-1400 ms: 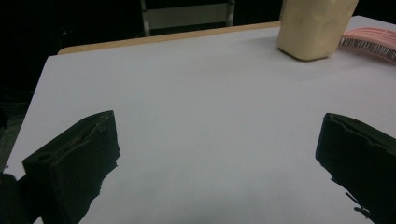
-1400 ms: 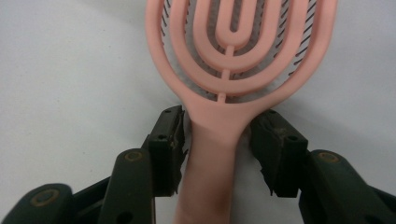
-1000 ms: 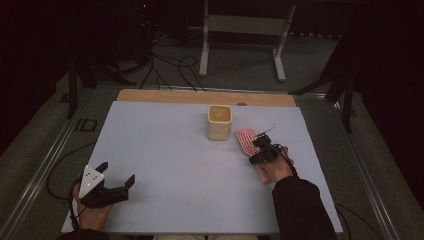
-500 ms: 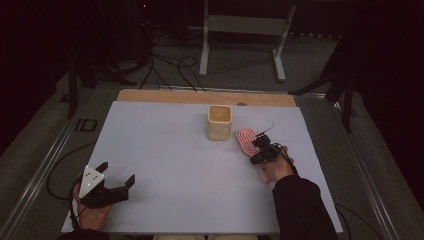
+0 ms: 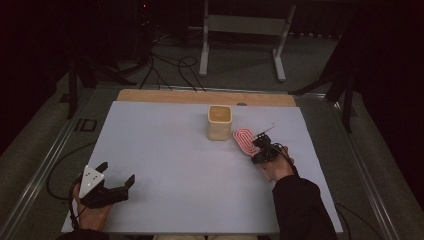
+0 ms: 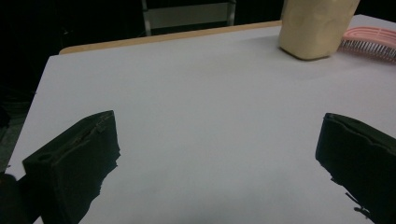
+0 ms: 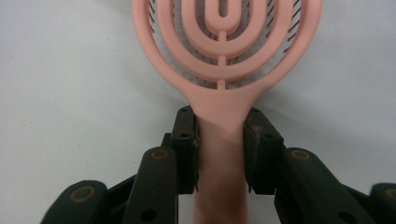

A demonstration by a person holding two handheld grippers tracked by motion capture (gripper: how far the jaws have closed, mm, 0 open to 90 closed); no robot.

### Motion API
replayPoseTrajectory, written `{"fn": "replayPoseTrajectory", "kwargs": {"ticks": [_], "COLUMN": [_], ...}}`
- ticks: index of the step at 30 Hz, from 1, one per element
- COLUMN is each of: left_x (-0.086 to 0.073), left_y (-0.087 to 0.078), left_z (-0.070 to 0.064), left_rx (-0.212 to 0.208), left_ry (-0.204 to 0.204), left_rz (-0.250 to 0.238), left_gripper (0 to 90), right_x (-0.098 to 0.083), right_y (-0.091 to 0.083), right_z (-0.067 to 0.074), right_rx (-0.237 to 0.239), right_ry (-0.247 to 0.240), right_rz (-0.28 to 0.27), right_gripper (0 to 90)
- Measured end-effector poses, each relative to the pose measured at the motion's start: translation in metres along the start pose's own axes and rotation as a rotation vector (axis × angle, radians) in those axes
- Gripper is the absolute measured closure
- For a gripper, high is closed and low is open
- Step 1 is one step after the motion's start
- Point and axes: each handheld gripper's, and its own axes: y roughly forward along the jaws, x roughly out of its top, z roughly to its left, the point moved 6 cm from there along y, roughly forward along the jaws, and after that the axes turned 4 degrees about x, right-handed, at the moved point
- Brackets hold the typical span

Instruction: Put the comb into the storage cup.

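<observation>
right gripper (image 7: 219, 154), jaws just closing, pads now against both sides of the handle of the pink hairbrush (image 7: 224, 60); brush lying flat at the right of the white table (image 5: 165, 165), just beside the beige cup (image 5: 219, 122). left gripper (image 6: 219, 154) at the near left corner, jaws wide apart, nothing between them.

The right gripper (image 7: 220, 140) has just been closing, its jaws seemingly pressed on something, forearm stretched forward; the left gripper (image 5: 116, 182) rests low, jaws spread wide.
</observation>
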Motion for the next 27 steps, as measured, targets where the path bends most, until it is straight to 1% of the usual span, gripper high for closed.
{"fn": "replayPoseTrajectory", "kwargs": {"ticks": [4,5,8,10,13,17,19,20,21,22,23,24,25,26,27], "left_x": [0.0,0.0,0.0,0.0,-0.001,-0.001,-0.001,-0.001,-0.001,-0.001,-0.001,-0.001,-0.001,-0.001,-0.001], "left_y": [0.0,0.0,0.0,0.0,0.0,0.0,0.0,0.0,0.0,0.001,0.001,0.001,0.001,0.001,0.001], "left_z": [0.0,0.0,0.0,0.0,0.0,0.0,0.0,0.001,0.001,0.001,0.001,0.001,0.001,0.001,0.001], "left_rx": [0.001,0.001,0.001,0.002,0.003,0.004,0.005,0.005,0.005,0.006,0.006,0.006,0.008,0.009,0.009], "left_ry": [0.0,-0.001,0.0,0.0,0.002,0.003,0.003,0.002,0.002,0.003,0.003,0.003,0.003,0.003,0.003], "left_rz": [0.001,0.002,0.003,0.003,0.006,0.007,0.007,0.008,0.008,0.008,0.008,0.011,0.011,0.011,0.011], "left_gripper": [0.3,0.3,0.3,0.3,0.3,0.3,0.3,0.3,0.3,0.3,0.3,0.3,0.3,0.3,0.3], "right_x": [-0.001,-0.002,-0.002,-0.003,-0.005,-0.007,-0.007,-0.007,-0.008,-0.009,-0.009,-0.011,-0.012,-0.014,-0.014], "right_y": [0.0,-0.001,-0.001,-0.001,-0.002,-0.006,-0.009,-0.011,-0.014,-0.015,-0.015,-0.018,-0.019,-0.02,-0.02], "right_z": [0.0,0.0,-0.001,0.0,0.0,0.0,0.001,0.003,0.005,0.006,0.006,0.009,0.011,0.012,0.012], "right_rx": [0.006,0.002,0.0,0.0,0.002,0.013,0.015,0.018,0.025,0.027,0.027,0.025,0.024,0.026,0.026], "right_ry": [0.004,0.01,0.002,0.01,0.012,0.028,0.019,0.023,0.027,0.026,0.026,0.02,0.02,0.023,0.023], "right_rz": [-0.009,-0.016,-0.023,-0.028,-0.049,-0.089,-0.116,-0.129,-0.156,-0.171,-0.171,-0.202,-0.218,-0.23,-0.23], "right_gripper": [69.2,69.2,69.3,69.3,69.4,69.4,69.4,69.4,69.4,69.4,69.4,69.4,69.4,69.4,69.4]}}
